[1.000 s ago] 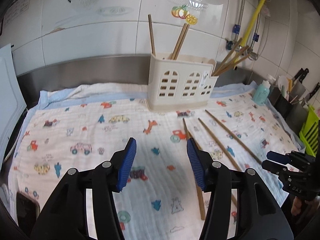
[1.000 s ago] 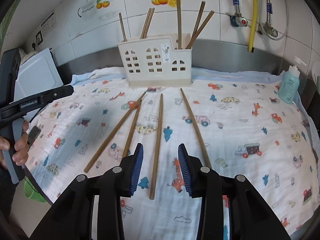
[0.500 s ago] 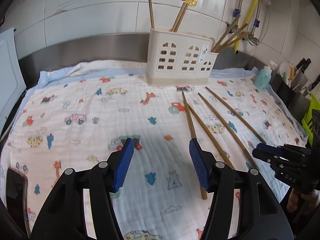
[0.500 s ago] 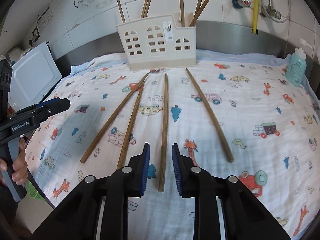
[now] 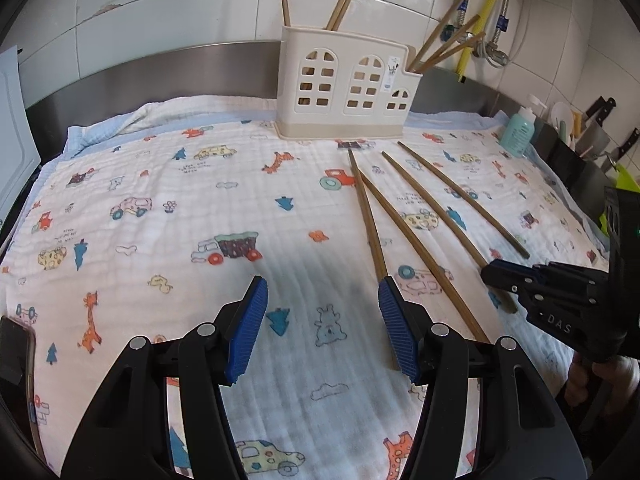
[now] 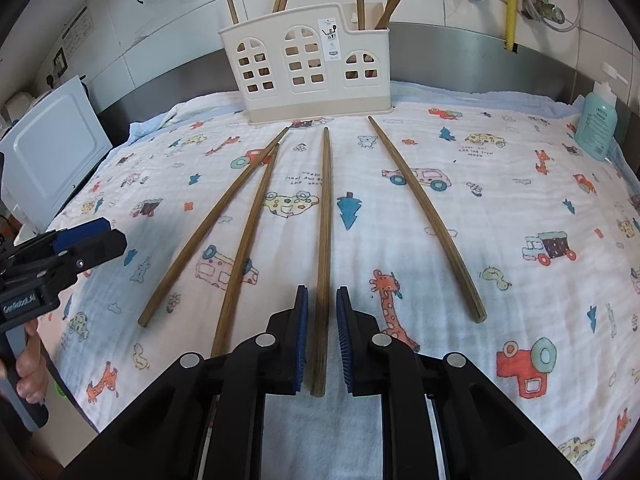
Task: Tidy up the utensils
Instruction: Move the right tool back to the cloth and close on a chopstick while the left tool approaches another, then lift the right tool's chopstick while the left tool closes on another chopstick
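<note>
Four chopsticks (image 6: 325, 240) left loose on cloth (image 6: 500, 220), six already in holder (image 6: 306, 62) ahead; right claw (image 6: 322, 338) closing around third chopstick, pads not yet pressing; left claw (image 5: 322, 326) open, empty.

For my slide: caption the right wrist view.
Right gripper closing around one chopstick lying on the cloth.

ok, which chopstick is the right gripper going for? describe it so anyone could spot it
Start at the cream utensil holder at the back of the printed cloth. Four chopsticks lie loose in front of it; take the third from the left, running nearly straight toward the camera. Only it has its near end between the closing right gripper pads.
</note>
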Demonstrator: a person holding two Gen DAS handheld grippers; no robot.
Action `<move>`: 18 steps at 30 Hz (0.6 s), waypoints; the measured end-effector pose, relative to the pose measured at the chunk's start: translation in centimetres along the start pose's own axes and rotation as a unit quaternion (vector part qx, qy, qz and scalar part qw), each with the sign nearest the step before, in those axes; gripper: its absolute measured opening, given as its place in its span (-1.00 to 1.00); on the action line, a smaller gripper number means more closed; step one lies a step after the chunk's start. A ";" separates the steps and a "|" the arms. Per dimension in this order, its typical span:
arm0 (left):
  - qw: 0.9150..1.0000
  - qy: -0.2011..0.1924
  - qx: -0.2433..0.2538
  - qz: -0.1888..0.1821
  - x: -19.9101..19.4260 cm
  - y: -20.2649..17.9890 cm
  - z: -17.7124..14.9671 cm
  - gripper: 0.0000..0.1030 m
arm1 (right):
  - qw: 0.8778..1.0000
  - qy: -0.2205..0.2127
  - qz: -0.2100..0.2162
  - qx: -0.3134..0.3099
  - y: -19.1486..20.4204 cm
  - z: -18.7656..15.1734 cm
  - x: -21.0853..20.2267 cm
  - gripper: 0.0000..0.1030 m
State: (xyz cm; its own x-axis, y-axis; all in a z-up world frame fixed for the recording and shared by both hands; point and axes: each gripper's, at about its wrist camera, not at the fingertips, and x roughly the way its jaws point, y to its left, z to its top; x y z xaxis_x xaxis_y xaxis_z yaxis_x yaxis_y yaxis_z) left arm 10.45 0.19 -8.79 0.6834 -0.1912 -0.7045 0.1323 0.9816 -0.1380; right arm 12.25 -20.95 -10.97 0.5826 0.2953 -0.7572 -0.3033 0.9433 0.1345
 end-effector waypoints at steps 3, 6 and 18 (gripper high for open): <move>1.000 -0.001 0.004 0.001 0.0 -0.4 -0.2 0.13 | 1.000 0.000 -0.011 -0.009 0.3 0.0 0.1 -0.79; 1.000 -0.001 0.008 -0.002 0.1 -1.0 -0.5 0.12 | 0.999 -0.002 -0.025 -0.024 0.7 -0.1 0.1 -0.83; 0.999 0.002 0.037 -0.017 0.7 -3.4 -0.8 -0.14 | 1.000 -0.006 -0.015 -0.007 -0.2 -0.3 -0.4 -0.87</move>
State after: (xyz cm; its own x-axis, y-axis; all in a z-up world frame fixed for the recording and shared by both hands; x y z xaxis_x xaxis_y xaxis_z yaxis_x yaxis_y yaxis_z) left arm 9.90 -3.27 -9.40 0.6744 -0.2252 -0.7032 0.2093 0.9716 -0.1104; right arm 11.90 -21.28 -10.90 0.6011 0.2682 -0.7528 -0.2954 0.9499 0.1026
